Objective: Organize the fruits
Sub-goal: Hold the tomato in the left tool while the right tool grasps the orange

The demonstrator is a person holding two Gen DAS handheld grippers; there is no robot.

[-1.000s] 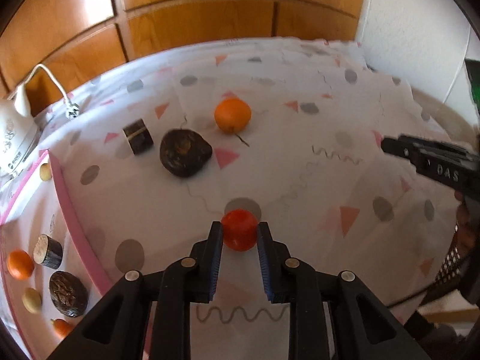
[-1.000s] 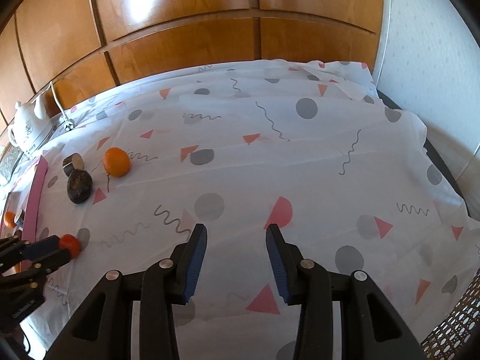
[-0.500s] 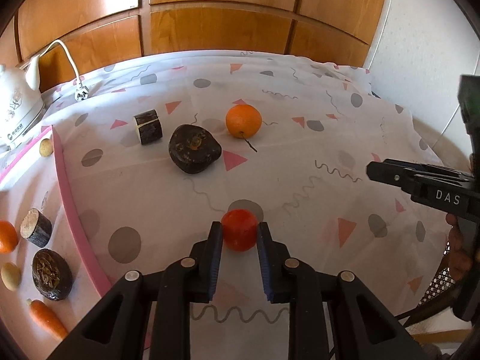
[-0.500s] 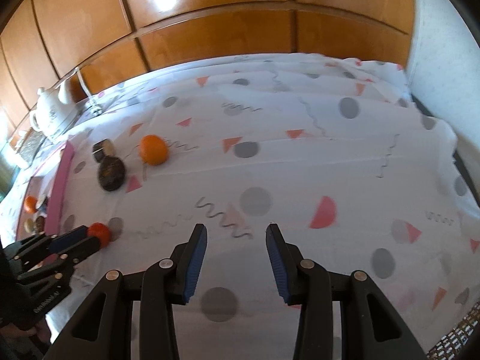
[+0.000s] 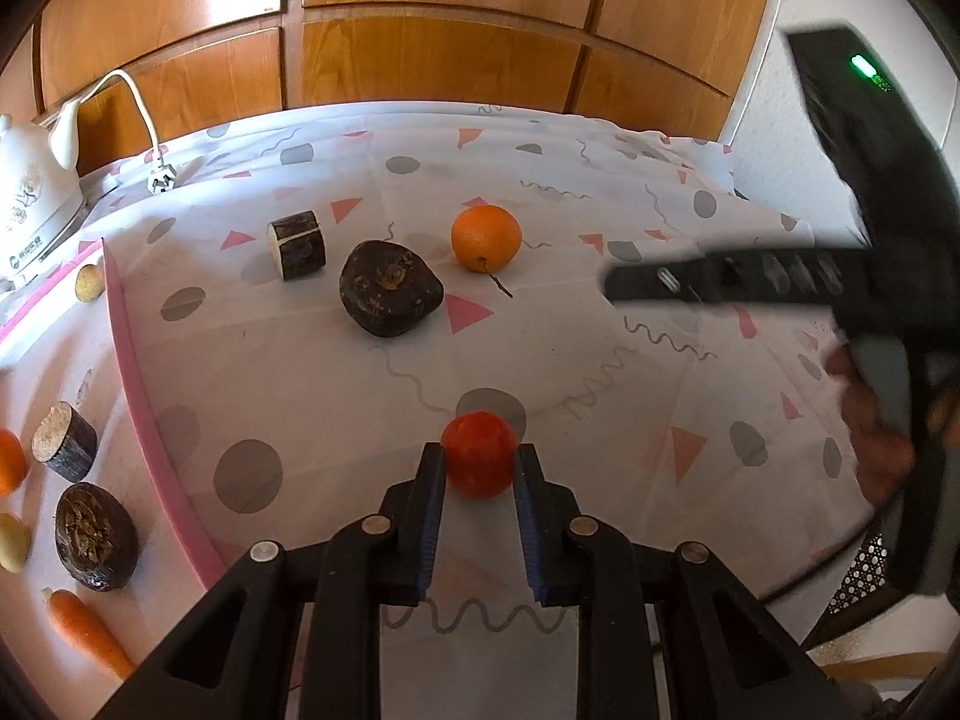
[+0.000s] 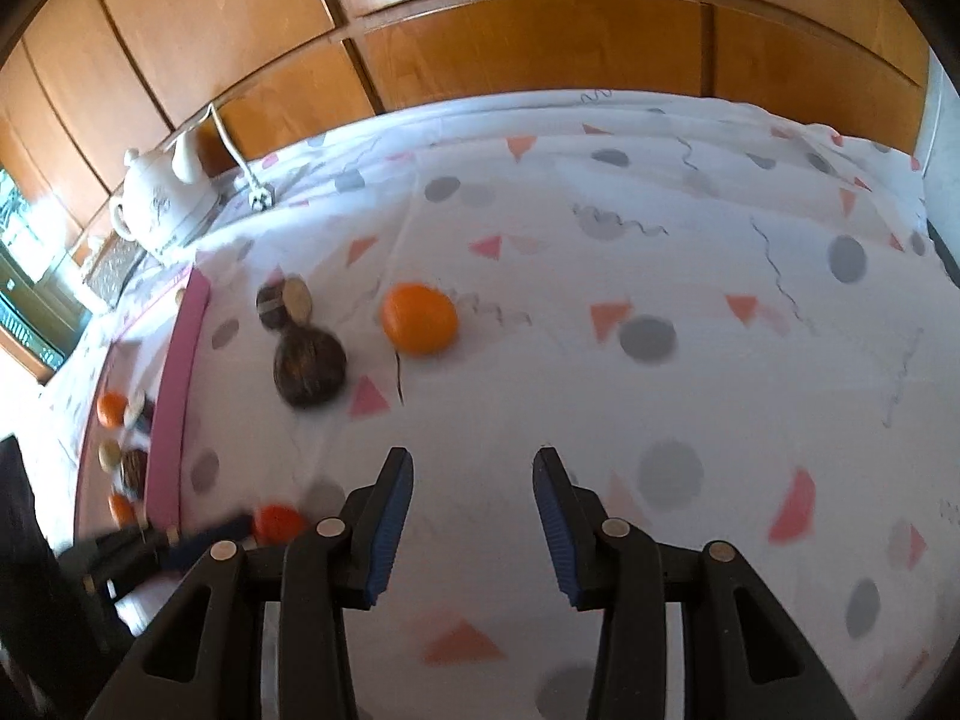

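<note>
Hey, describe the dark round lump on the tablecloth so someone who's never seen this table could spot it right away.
Start at the pink divider strip on the patterned tablecloth and look to its right, on the open cloth. Three things sit in a row there: a cut dark chunk, the dark round lump, and an orange. The lump is the middle one, the largest, rough and blackish-brown with no pale cut face.

A table (image 5: 600, 180) draped in a white cloth (image 6: 690, 420) patterned with grey dots and pink triangles stands against wood panelling. Toward its left edge lie an orange (image 5: 486, 237), a dark rough lump (image 5: 390, 288) and a dark cut chunk (image 5: 298, 245), near one another. A white kettle (image 5: 33, 204) sits at the far left corner.
</note>
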